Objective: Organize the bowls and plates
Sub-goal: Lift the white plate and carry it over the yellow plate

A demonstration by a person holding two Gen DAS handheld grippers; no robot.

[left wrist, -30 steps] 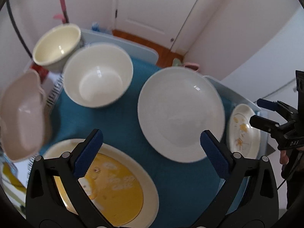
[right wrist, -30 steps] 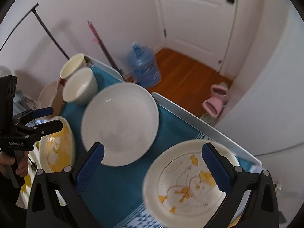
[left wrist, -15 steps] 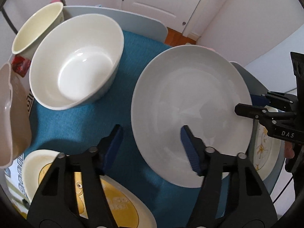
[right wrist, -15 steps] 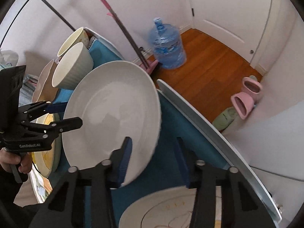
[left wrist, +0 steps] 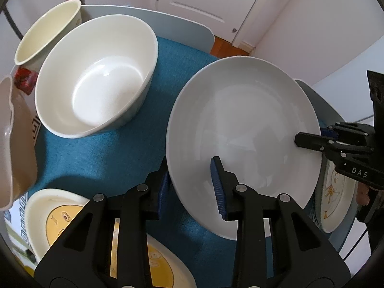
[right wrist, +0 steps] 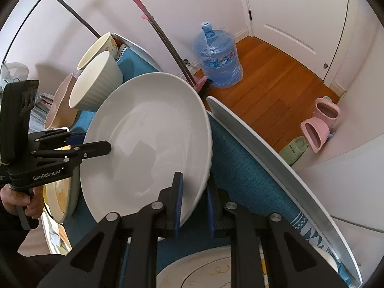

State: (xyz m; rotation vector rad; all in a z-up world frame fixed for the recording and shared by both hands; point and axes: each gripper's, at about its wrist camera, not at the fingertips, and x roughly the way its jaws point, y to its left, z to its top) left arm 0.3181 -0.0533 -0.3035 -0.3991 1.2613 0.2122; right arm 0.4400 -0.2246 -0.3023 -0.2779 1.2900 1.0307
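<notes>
A large white plate (left wrist: 247, 129) is held between both grippers, tilted above the blue cloth (left wrist: 96, 158). My left gripper (left wrist: 190, 189) is shut on its near rim; it also shows in the right wrist view (right wrist: 79, 144). My right gripper (right wrist: 193, 206) is shut on the opposite rim of the white plate (right wrist: 148, 148); it also shows in the left wrist view (left wrist: 312, 139). A deep white bowl (left wrist: 96, 76) stands left of the plate.
A cream cup (left wrist: 45, 31) and a pink bowl (left wrist: 14, 139) stand at the left. A yellow-printed plate (left wrist: 72, 228) lies near left, another patterned plate (left wrist: 336, 201) at the right. A water bottle (right wrist: 218, 57) and slippers (right wrist: 319, 124) are on the wooden floor.
Both grippers moved in from open and closed on opposite rims of the white plate. The plate now sits tilted and raised off the cloth.
</notes>
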